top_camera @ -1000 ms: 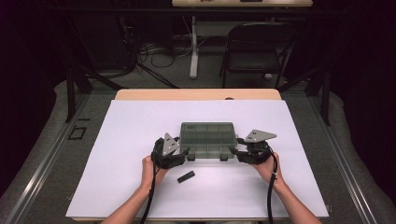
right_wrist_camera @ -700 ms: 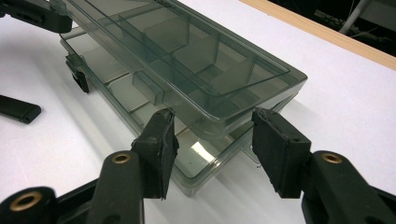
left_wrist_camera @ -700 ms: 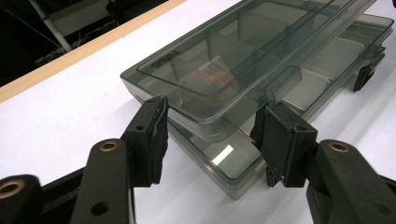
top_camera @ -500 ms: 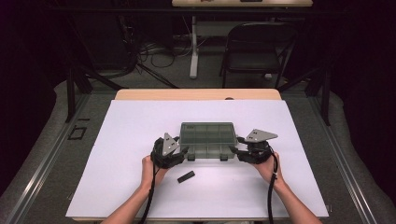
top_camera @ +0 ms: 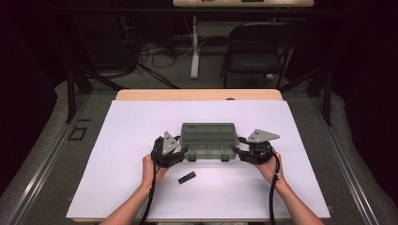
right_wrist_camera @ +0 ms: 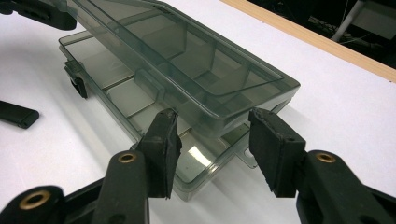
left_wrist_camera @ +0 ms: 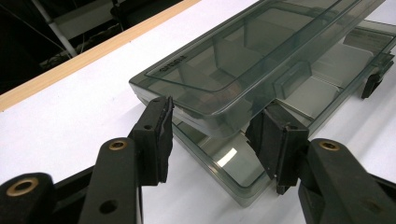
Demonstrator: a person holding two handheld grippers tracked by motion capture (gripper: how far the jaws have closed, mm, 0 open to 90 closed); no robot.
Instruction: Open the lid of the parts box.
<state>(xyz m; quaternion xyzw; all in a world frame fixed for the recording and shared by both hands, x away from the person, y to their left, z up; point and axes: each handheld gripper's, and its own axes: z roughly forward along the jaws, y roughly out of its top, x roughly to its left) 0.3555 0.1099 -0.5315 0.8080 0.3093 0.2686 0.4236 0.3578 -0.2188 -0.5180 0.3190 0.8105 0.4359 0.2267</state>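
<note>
You held a gripper in each hand, low over the near half of the table. A small black bar lay nearest to you on the white top, just in front of the box and a little toward the left.

Your left gripper sat at the left end of the box. Its two pads stood on each side of the lid's near corner. One pad looked close to the lid's edge, and I could not tell if it pressed on it. The jaws were about half open, and they had just been closing with the lid's corner between them.

Your right gripper sat at the right end of the box. Its pads stood on each side of the lid's corner too, about half open. The jaws had just been closing a little. I could not tell if the pads squeezed the lid.

The box was a smoky see-through case with small rooms inside. It rested on the white top in the middle of the table, between the two grippers. Its lid was lifted a little off the tray along the side nearest you. Two dark latches hung at the tray's near edge.

Past the box, the white top ran to the far wooden edge of the table.
</note>
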